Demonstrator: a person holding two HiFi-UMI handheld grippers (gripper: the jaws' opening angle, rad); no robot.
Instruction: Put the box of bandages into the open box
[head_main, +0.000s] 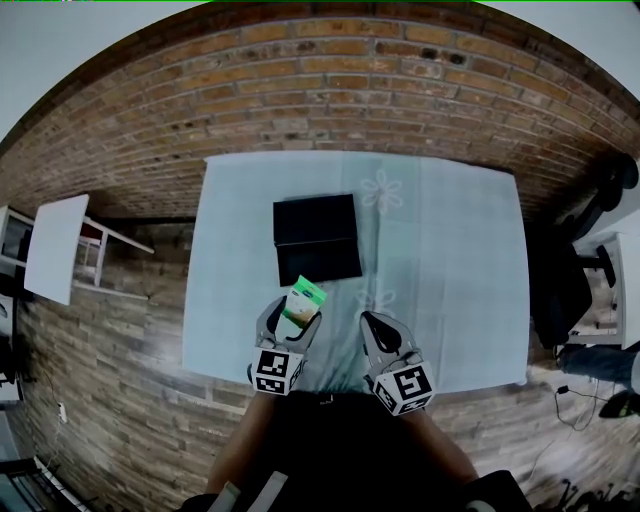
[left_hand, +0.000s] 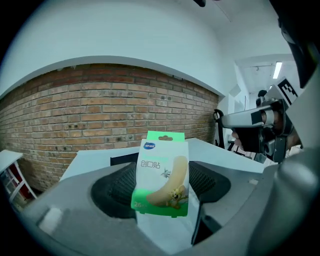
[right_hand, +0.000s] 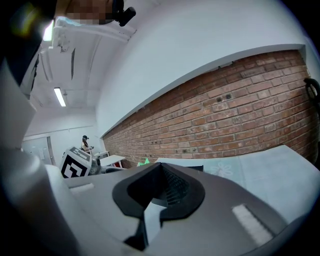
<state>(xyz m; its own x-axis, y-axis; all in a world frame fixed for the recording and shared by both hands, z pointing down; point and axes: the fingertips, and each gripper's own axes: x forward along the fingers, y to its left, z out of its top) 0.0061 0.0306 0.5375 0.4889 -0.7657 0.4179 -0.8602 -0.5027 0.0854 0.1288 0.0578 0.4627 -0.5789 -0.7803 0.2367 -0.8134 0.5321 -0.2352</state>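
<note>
head view showed the left gripper (head_main: 296, 313) clenched on the box of bandages (head_main: 304, 298), a green-and-white pack standing upright between its jaws. left gripper view gave the same grasp from close up: both jaws pressed on the pack's lower sides, and its printed face was turned toward the camera. just ahead of that gripper, past the pack's top edge, the open box (head_main: 316, 238) lay black on the pale table (head_main: 450, 250). the pack was short of it, near its front edge and not inside. the right gripper (head_main: 371, 322) was beside the left gripper, on its right and apart from it. right gripper view showed its jaws closed against each other with nothing between them. far ahead of both grippers, beyond the table, stood a brick wall (head_main: 330, 80).
</note>
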